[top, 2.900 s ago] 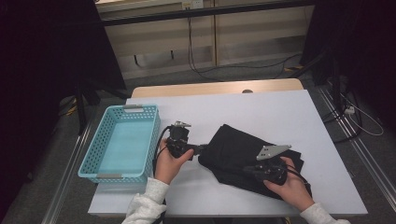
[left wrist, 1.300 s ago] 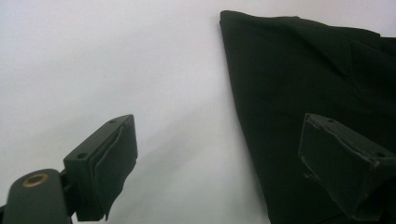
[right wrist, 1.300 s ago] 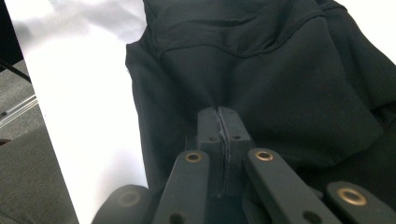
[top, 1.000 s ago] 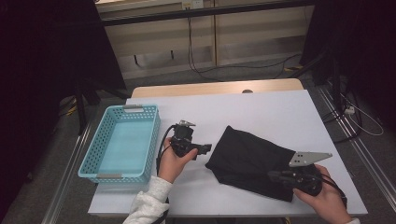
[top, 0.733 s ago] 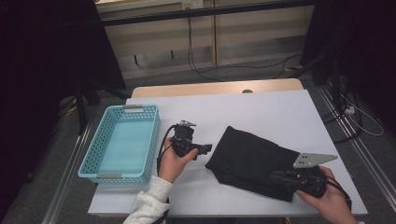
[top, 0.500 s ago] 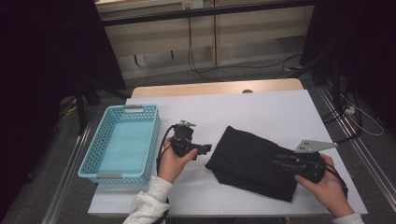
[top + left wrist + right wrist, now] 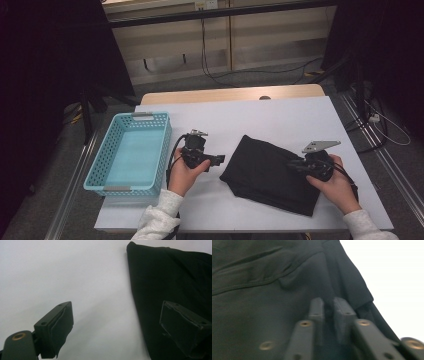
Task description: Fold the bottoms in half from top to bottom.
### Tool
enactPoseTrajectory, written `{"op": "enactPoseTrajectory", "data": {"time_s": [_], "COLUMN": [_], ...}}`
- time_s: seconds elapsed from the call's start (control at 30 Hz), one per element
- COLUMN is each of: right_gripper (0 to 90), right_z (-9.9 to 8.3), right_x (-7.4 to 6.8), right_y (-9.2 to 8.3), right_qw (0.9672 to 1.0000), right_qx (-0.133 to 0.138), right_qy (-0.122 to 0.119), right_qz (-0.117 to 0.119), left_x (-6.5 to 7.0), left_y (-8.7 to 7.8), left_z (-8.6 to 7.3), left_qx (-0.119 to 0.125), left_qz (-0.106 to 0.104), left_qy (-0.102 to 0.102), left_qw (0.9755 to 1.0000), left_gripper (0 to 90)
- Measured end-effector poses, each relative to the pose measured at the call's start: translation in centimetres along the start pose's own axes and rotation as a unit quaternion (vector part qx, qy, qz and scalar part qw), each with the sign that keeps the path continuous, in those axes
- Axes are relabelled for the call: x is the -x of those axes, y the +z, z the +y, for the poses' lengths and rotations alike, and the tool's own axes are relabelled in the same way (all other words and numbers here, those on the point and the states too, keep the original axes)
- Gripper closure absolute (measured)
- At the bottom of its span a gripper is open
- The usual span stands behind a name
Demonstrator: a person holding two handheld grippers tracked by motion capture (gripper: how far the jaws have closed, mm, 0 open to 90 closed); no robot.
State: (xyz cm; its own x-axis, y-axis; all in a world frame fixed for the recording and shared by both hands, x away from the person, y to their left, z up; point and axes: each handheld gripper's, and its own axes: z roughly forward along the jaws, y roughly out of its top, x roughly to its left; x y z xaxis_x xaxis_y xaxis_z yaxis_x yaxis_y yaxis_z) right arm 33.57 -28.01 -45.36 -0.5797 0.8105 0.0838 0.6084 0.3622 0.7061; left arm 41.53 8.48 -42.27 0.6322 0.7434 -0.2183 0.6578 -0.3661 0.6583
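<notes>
Folding the black garment (image 7: 272, 172) at the table's (image 7: 280, 115) centre, we work the right gripper (image 7: 296, 166), jaws just closing nearly together, over its three-o'clock edge, while the left gripper (image 7: 221, 160) waits at nine o'clock, jaws apart, ready to pin.

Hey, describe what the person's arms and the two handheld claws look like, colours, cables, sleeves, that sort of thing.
Both forearms wear light grey, fleecy sleeves. The left claw is a black, blocky device with a black cable looping from it. The right claw is black too and carries a grey three-cornered plate on top, with a black cable trailing behind. Close up, each has two black, squared jaws with brass-coloured screws.
</notes>
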Motion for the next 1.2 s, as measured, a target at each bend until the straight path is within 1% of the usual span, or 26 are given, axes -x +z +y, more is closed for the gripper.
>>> {"op": "enactPoseTrajectory", "data": {"time_s": [0.03, 0.07, 0.13, 0.23, 0.3, 0.37, 0.4, 0.5, 0.53, 0.6, 0.7, 0.77, 0.8, 0.83, 0.87, 0.9, 0.93, 0.97, 1.0, 1.03, 1.07, 1.13, 1.2], "right_gripper": [86.2, 87.6, 87.9, 88.0, 87.8, 87.6, 87.6, 87.5, 86.8, 82.0, 72.1, 60.7, 60.9, 61.6, 61.0, 61.3, 61.8, 65.4, 74.2, 77.2, 82.1, 82.5, 82.9], "right_z": [0.1, 0.3, 0.8, 1.8, 2.4, 2.9, 3.0, 2.9, 2.7, 2.5, 2.4, 2.4, 2.4, 2.4, 2.3, 2.2, 2.1, 2.1, 2.1, 2.1, 2.2, 2.3, 2.5], "right_x": [-0.1, -0.2, -0.2, 0.0, 0.3, 0.7, 1.0, 1.7, 1.9, 2.2, 2.4, 2.5, 2.5, 2.6, 2.7, 2.8, 3.0, 3.1, 3.2, 3.1, 3.0, 2.7, 2.4], "right_y": [-0.1, -0.2, -0.8, -1.5, -1.4, -1.1, -0.8, 0.6, 1.0, 1.7, 2.0, 2.1, 2.1, 2.2, 2.4, 2.5, 2.5, 2.5, 2.4, 2.4, 2.4, 2.3, 2.0], "right_qw": [1.0, 1.0, 0.9998, 0.9995, 0.9993, 0.9991, 0.9992, 0.9996, 0.9996, 0.9993, 0.9984, 0.9974, 0.9971, 0.9977, 0.9982, 0.9983, 0.9982, 0.9981, 0.9985, 0.9987, 0.9988, 0.9989, 0.9989], "right_qx": [-0.002, 0.0, 0.015, 0.032, 0.035, 0.04, 0.038, 0.011, 0.004, -0.004, 0.002, 0.006, 0.007, 0.007, 0.004, 0.007, 0.009, 0.01, 0.01, 0.011, 0.011, 0.009, 0.013], "right_qy": [0.003, -0.001, 0.002, -0.005, -0.008, -0.007, -0.004, 0.004, 0.01, 0.017, 0.013, 0.01, 0.009, 0.011, 0.017, 0.024, 0.035, 0.045, 0.046, 0.043, 0.04, 0.032, 0.028], "right_qz": [0.006, 0.007, 0.015, 0.006, 0.0, -0.012, -0.014, -0.024, -0.026, -0.034, -0.054, -0.071, -0.075, -0.067, -0.058, -0.053, -0.047, -0.042, -0.028, -0.025, -0.028, -0.034, -0.035], "left_x": [0.0, 0.0, 0.0, 0.0, 0.0, 0.0, 0.0, -0.1, -0.1, -0.2, -0.2, -0.2, -0.3, -0.3, -0.3, -0.3, -0.3, -0.3, -0.3, -0.3, -0.2, -0.3, -0.3], "left_y": [0.0, -0.1, -0.1, 0.0, 0.1, 0.1, 0.1, 0.1, 0.1, 0.1, 0.0, 0.0, 0.0, 0.0, -0.1, 0.0, 0.0, 0.0, 0.0, 0.0, 0.0, 0.0, 0.1], "left_z": [0.0, 0.1, 0.1, 0.1, 0.1, 0.1, 0.1, 0.1, 0.1, 0.1, 0.1, 0.1, 0.1, 0.1, 0.1, 0.0, 0.0, 0.0, 0.0, 0.0, 0.0, 0.0, 0.0], "left_qx": [0.001, 0.001, 0.002, 0.0, -0.001, -0.001, -0.001, 0.001, 0.001, -0.001, 0.002, 0.003, 0.002, 0.003, 0.002, 0.004, 0.004, 0.004, 0.004, 0.004, 0.004, -0.001, 0.0], "left_qz": [-0.001, -0.001, -0.001, 0.0, -0.002, -0.002, -0.002, 0.0, 0.0, 0.0, -0.001, -0.001, 0.0, 0.0, 0.0, 0.001, 0.002, 0.002, 0.002, 0.002, 0.001, 0.001, 0.001], "left_qy": [0.002, 0.001, 0.001, 0.001, 0.0, 0.002, 0.002, 0.001, 0.0, 0.0, -0.001, -0.001, -0.001, -0.001, -0.001, -0.003, -0.004, -0.004, -0.004, -0.004, -0.003, -0.001, -0.001], "left_qw": [1.0, 1.0, 1.0, 1.0, 1.0, 1.0, 1.0, 1.0, 1.0, 1.0, 1.0, 1.0, 1.0, 1.0, 1.0, 1.0, 1.0, 1.0, 1.0, 1.0, 1.0, 1.0, 1.0], "left_gripper": [11.8, 11.8, 11.8, 11.8, 11.7, 11.7, 11.8, 11.8, 11.7, 11.7, 11.7, 11.8, 11.8, 11.8, 11.8, 11.7, 11.8, 11.8, 11.7, 11.8, 11.7, 11.8, 11.7]}}
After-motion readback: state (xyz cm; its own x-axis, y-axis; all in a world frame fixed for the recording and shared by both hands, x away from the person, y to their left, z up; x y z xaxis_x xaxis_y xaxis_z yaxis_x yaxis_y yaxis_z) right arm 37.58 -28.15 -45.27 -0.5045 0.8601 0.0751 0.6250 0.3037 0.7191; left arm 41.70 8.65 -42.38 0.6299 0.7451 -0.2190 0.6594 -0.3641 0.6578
